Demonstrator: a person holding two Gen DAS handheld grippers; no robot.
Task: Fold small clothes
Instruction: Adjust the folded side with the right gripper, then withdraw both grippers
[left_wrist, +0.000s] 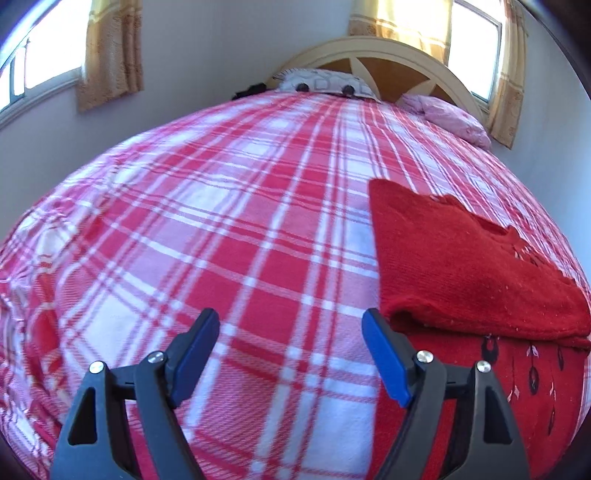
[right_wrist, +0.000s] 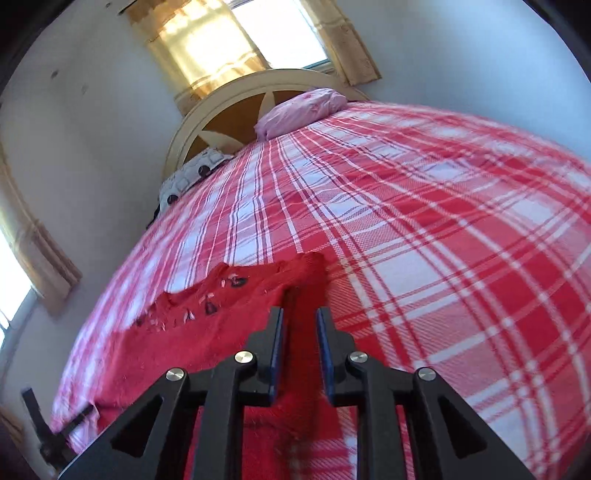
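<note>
Red knit sweater (left_wrist: 461, 266) lies folded on the plaid bed (left_wrist: 221, 221), just right of my left gripper (left_wrist: 290, 326), jaws wide apart. My right gripper (right_wrist: 300, 321) stands slightly parted astride its edge.

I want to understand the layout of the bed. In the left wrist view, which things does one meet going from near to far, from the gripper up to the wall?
left gripper, jaws wide apart and holding nothing → red sweater, part folded → plaid blanket → patterned pillow → headboard → window
</note>
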